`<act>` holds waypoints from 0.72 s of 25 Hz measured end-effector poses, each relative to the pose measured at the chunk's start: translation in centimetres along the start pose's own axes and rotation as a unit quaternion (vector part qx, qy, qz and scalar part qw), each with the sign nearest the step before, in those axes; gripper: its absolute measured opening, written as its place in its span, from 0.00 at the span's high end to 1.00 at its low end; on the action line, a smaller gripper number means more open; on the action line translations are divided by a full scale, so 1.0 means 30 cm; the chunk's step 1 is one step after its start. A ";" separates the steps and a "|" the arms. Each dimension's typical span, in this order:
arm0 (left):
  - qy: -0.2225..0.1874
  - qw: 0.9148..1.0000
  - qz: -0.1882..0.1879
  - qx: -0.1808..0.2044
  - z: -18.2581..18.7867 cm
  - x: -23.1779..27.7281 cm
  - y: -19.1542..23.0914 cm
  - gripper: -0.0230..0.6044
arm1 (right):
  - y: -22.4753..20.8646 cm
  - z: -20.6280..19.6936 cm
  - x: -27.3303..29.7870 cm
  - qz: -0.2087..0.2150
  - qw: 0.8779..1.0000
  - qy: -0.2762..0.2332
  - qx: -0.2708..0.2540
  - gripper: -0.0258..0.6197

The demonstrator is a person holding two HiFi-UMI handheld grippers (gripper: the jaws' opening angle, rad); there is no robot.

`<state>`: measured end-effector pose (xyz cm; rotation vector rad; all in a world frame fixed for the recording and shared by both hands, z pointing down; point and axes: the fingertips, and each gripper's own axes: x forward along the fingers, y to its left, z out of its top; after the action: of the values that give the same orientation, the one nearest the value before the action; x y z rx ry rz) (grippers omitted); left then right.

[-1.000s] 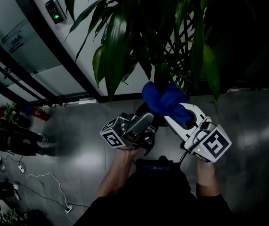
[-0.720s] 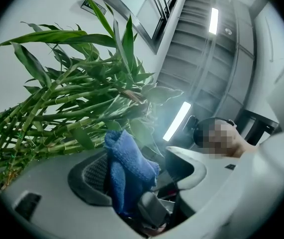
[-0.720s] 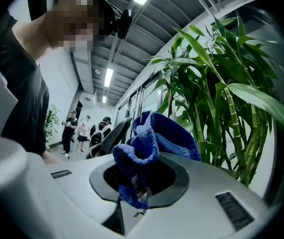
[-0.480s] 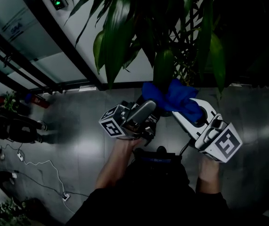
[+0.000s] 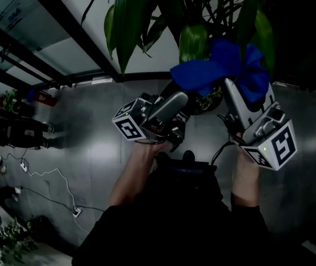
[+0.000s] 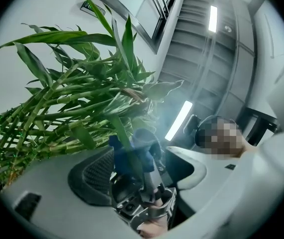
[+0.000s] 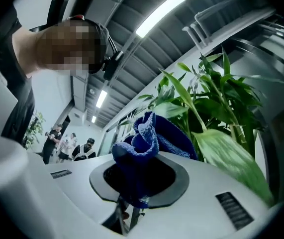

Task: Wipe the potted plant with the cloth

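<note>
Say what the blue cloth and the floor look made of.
Cloth: soft knitted or terry-like fabric, matte. A fine looped texture shows and it bunches in folds. Possibly microfibre, can't confirm.
Floor: hard polished stone or tile, glossy grey. It throws back a bright patch of light. Exact material unclear.

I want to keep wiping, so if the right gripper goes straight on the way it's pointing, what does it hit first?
Probably the plant's leaves: the right gripper, shut on the blue cloth, points up into them, with the cloth leading. Depth is hard to judge.
</note>
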<state>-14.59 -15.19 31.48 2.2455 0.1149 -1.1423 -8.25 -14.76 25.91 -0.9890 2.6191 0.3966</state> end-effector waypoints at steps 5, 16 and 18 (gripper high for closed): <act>0.000 1.000 0.006 0.006 -0.020 -0.004 -0.001 0.45 | 0.024 -0.169 0.025 0.026 0.997 0.068 0.036 0.82; 0.010 0.998 0.046 0.044 -0.035 -0.009 0.024 0.37 | 0.166 -0.308 -0.025 0.097 0.982 0.162 -0.010 0.82; 0.017 0.997 0.055 0.056 -0.053 0.000 0.037 0.36 | 0.164 -0.329 -0.045 0.100 0.978 0.181 -0.030 0.82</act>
<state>-13.11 -15.22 32.72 2.3392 -0.0601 -1.0747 -12.48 -13.96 36.15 -0.8878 3.0685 0.3733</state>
